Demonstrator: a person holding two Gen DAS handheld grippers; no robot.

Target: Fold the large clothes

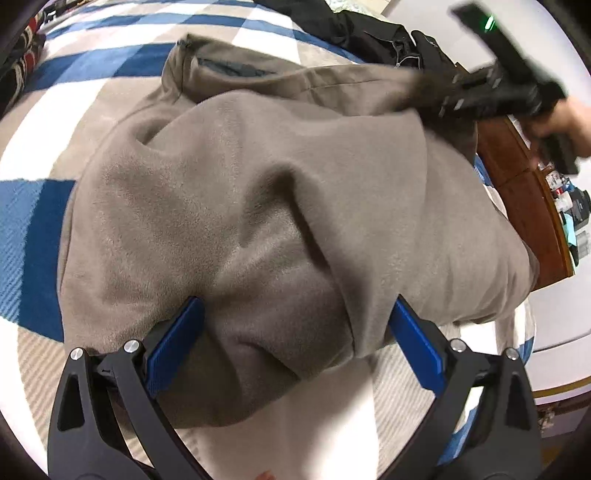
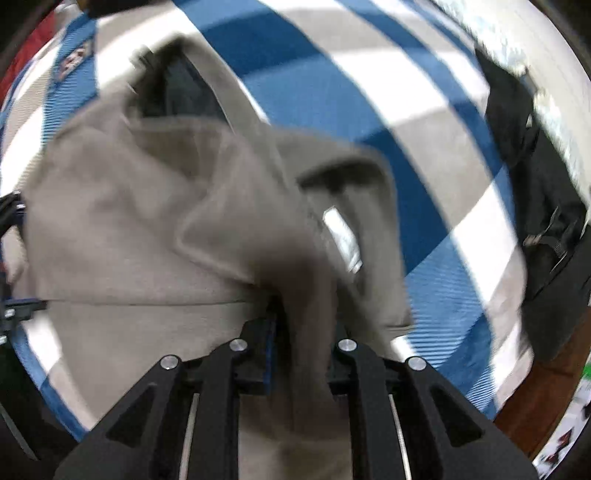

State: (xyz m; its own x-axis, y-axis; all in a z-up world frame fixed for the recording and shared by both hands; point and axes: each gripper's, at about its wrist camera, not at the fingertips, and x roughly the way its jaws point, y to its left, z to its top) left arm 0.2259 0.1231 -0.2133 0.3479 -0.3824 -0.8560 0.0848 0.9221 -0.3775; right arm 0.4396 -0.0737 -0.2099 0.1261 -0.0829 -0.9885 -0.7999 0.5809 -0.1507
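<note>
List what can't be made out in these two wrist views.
- Right gripper fingertips: right wrist view, buried in the taupe garment.
- Garment type and how far it is folded: both views, bunched; right wrist view motion-blurred.
- Black item on the bed: left wrist view, cut off by the top edge.
- Clutter on the wooden furniture: too small.

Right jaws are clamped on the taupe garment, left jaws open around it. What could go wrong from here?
1. The right gripper pinches only a bunched edge of the taupe garment; it may slip out.
2. The left gripper is open around a loose fold and may catch several layers.
3. The black clothing lies close by and could snag.
</note>
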